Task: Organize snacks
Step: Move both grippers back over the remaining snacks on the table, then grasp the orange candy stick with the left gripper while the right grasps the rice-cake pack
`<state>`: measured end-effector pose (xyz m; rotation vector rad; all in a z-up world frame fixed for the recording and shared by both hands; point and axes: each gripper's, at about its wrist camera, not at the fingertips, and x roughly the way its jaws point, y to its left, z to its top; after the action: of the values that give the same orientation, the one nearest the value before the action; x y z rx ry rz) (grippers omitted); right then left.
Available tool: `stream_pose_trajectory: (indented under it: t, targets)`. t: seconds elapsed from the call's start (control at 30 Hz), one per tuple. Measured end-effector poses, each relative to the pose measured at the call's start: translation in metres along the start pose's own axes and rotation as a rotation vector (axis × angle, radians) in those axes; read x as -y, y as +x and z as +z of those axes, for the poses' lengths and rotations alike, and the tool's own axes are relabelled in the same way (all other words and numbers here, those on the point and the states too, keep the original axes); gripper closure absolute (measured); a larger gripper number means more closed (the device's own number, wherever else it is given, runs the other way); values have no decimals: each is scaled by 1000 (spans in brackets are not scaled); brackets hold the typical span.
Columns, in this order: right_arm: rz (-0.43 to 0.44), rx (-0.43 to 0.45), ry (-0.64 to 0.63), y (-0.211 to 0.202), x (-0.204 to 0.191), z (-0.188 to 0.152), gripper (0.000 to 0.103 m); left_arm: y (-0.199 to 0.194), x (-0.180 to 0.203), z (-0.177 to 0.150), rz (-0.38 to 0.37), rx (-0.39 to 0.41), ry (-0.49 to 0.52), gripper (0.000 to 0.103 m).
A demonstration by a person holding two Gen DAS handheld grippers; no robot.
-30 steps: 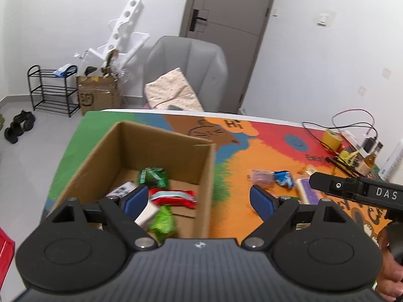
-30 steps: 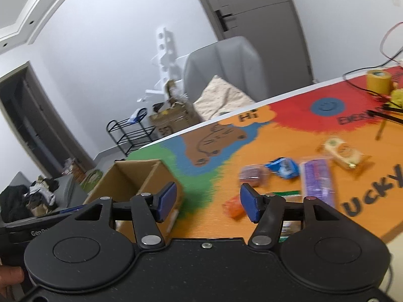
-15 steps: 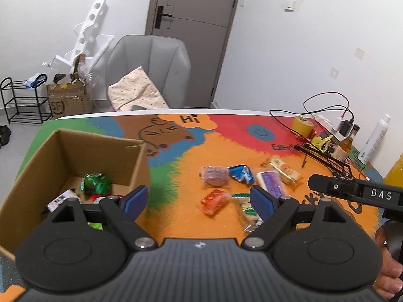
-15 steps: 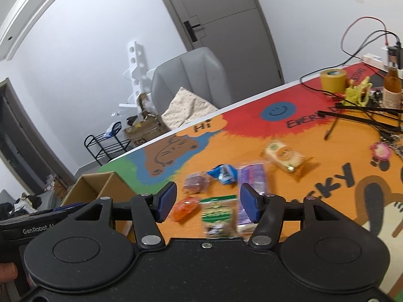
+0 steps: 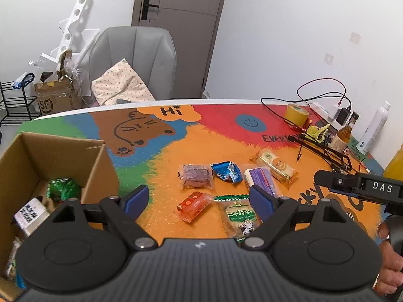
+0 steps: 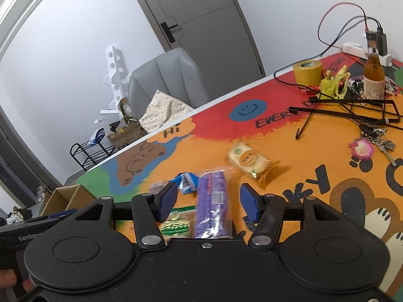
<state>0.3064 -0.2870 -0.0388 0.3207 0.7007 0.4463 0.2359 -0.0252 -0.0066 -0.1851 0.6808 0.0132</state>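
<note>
Several wrapped snacks lie on the colourful table mat: a red packet [image 5: 192, 205], a green-labelled packet [image 5: 240, 217], a brown cake [image 5: 196, 176], a blue wrapper [image 5: 225, 171], a purple bar [image 5: 262, 180] and a yellow biscuit pack [image 5: 275, 165]. A cardboard box [image 5: 98, 166] at the left holds a green snack [image 5: 63, 188] and others. My left gripper [image 5: 200, 200] hovers open above the red packet, holding nothing. My right gripper [image 6: 209, 201] is open above the purple bar [image 6: 212, 201], with the yellow pack [image 6: 248, 161] beyond it.
At the table's far right lie a tape roll [image 6: 308, 71], a brown bottle [image 6: 374, 75], black cables and a folded stand [image 6: 352, 108], keys [image 6: 370, 146] and a white spray bottle [image 5: 374, 128]. A grey chair [image 5: 133, 58] stands behind the table.
Both grippers have swung right, away from the box and over the loose snacks, and dropped a little. Neither has changed its opening or taken anything.
</note>
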Motion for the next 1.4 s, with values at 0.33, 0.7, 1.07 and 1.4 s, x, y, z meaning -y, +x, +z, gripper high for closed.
stream_pose_trajectory:
  t: [0.33,0.7,1.07,1.4]
  targets:
    - [-22,-52,22,38,22,9,52,48,-3,2,8,-79,-4,33]
    - [-25,-79,52,73,37,26,56,93,-7,-3,13,-178,-17,56]
    - [-62,-74,31,107,42,43,57,112,-8,-8,43,-233,-3,74]
    - [-96,-157,-7,118,36,23,57,108,-18,-5,56,-229,-69,84]
